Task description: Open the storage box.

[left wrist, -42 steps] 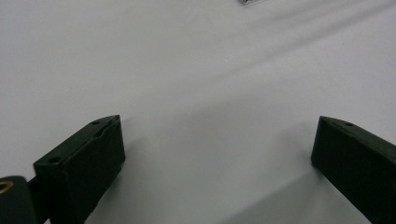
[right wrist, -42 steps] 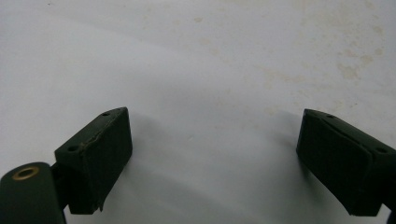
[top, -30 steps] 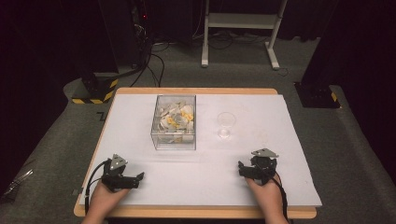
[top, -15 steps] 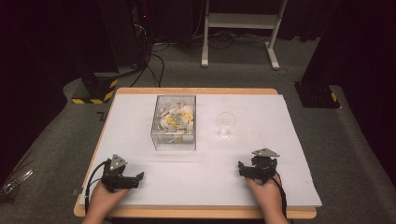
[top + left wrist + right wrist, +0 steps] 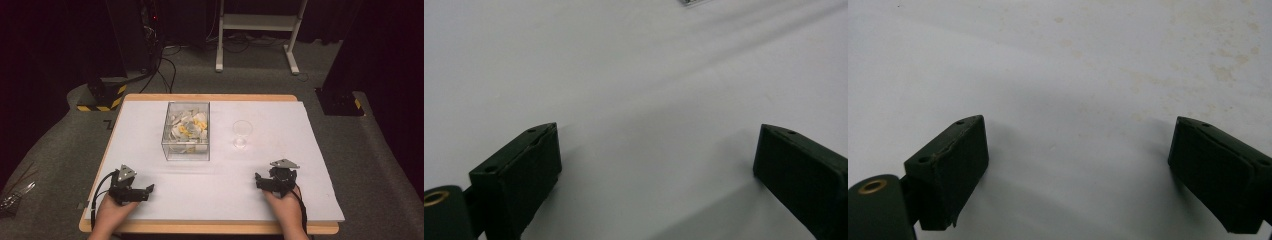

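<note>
A clear plastic box (image 5: pixel 186 131) full of white and yellow pieces stands at the middle back of the white table cover (image 5: pixel 215 200). An empty clear cup (image 5: pixel 242 133) is upright to its right. My left gripper (image 5: pixel 146 190) rests near the front left edge, held in a hand, jaws wide apart. In the left gripper view the left gripper (image 5: pixel 659 155) has only bare white cover between its jaws. My right gripper (image 5: pixel 259 179) rests at the front right, also held in a hand. Seen in the right gripper view, the right gripper (image 5: pixel 1078 150) is open over faintly stained cover.
The wooden table edge (image 5: pixel 200 227) runs along the front. Behind the table stand a white metal frame (image 5: pixel 257 30), a black-and-yellow striped base (image 5: pixel 102 97) and trailing cables on grey carpet. A dark block (image 5: pixel 340 102) sits on the floor at the back right.
</note>
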The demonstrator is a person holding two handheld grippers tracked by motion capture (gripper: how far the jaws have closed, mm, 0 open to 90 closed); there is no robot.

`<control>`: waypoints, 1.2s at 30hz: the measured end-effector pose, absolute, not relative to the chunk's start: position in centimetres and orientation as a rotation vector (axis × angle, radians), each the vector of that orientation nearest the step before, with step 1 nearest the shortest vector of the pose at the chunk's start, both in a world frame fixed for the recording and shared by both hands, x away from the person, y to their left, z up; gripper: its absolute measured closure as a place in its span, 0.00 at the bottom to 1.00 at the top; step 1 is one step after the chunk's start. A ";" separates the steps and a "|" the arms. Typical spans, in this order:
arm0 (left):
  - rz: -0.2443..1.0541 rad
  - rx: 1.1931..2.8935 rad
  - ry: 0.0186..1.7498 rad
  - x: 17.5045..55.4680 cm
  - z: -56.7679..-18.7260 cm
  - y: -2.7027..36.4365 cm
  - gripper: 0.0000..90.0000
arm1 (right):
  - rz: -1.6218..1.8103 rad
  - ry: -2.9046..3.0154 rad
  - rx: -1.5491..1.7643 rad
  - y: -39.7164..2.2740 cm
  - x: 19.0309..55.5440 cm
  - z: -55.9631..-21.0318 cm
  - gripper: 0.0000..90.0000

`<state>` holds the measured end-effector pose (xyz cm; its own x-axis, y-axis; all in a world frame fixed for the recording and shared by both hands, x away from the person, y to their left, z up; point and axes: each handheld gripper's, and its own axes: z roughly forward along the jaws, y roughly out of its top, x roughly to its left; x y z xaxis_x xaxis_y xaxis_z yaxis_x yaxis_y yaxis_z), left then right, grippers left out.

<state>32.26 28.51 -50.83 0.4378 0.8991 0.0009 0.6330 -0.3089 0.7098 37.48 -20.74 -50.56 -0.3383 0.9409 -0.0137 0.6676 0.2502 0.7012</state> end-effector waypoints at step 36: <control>0.588 1.937 1.135 30.7 -47.7 27.1 0.01 | 0.843 2.094 1.463 -20.7 37.5 -50.6 0.10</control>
